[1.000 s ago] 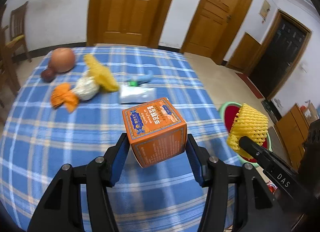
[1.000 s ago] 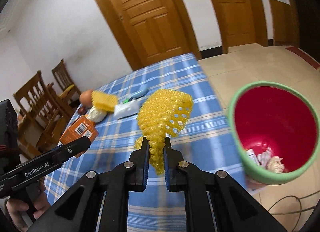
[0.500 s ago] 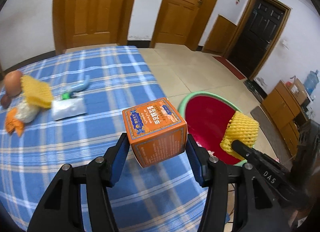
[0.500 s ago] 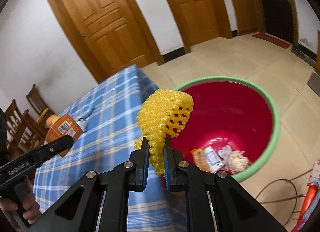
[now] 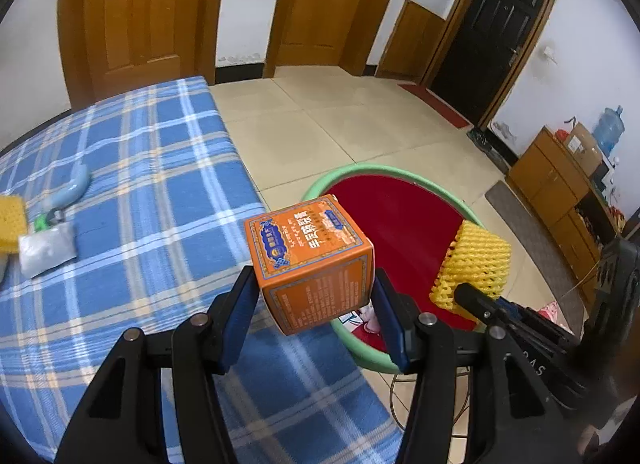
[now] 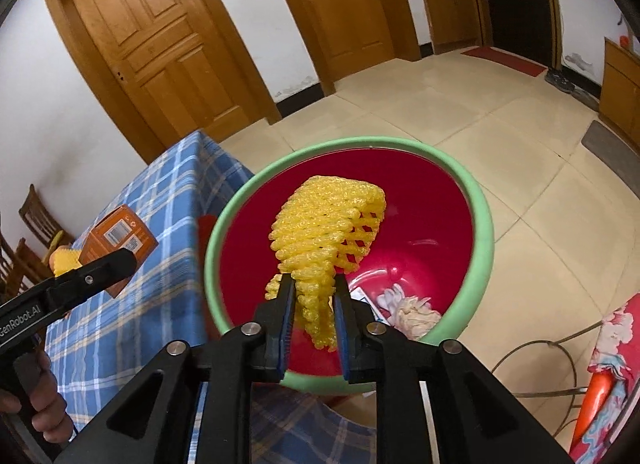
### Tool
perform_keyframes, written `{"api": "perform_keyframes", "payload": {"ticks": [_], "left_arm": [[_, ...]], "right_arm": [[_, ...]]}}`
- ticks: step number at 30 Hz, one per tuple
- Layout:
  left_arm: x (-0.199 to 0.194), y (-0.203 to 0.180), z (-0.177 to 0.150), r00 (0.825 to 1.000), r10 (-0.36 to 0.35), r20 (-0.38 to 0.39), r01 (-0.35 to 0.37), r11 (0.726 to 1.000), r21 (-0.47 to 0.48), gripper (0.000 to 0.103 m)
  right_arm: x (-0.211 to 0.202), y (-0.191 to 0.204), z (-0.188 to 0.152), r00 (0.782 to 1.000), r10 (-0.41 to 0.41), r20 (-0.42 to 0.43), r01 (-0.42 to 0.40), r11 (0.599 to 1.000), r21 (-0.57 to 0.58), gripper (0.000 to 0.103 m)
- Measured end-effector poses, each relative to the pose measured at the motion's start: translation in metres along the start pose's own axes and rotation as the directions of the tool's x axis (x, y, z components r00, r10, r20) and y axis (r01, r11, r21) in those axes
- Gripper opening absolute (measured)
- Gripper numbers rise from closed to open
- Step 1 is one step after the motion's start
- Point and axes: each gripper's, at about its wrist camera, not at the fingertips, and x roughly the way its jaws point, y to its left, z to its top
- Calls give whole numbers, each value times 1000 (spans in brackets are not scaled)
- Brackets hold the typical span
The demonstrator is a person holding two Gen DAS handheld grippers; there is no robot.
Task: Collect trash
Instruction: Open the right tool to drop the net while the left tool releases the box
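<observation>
The yellow foam net [image 6: 328, 232] hangs over the red bin with the green rim [image 6: 484, 224], between the pads of the right gripper [image 6: 314, 312]. That gripper's jaws have just been opening and stand narrow; whether the pads still press the net I cannot tell. Paper scraps [image 6: 404, 308] lie at the bottom of the bin. To the left, the left gripper [image 5: 316, 316] clamps an orange box [image 5: 312, 260] from both sides, held over the near right edge of the blue checked tablecloth [image 5: 140, 192], just beside the bin. Far left on the cloth lie a silver pouch [image 5: 46, 248] and another yellow net [image 5: 12, 224].
</observation>
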Motion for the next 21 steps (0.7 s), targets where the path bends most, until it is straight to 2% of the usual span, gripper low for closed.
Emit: {"api": "perform_keyframes", "payload": {"ticks": [2, 9, 11, 14, 19, 21], "left_arm": [[7, -5, 1, 1000, -1, -10, 1, 1000, 7, 57], [27, -20, 5, 999, -15, -39, 16, 999, 29, 57], [31, -23, 6, 999, -20, -45, 22, 999, 40, 58], [32, -28, 7, 999, -26, -40, 28, 998, 52, 58], [32, -28, 10, 998, -44, -34, 45, 998, 43, 67], [32, -27, 10, 998, -44, -37, 45, 998, 35, 67]], "right_arm": [[2, -5, 1, 1000, -14, 2, 14, 1000, 13, 26], [6, -25, 5, 999, -36, -7, 36, 998, 57, 29], [6, -30, 6, 999, -39, -8, 39, 997, 72, 40], [9, -36, 8, 999, -40, -14, 42, 995, 93, 41], [7, -42, 10, 999, -40, -4, 41, 993, 112, 41], [5, -42, 12, 999, -48, 6, 47, 992, 117, 41]]}}
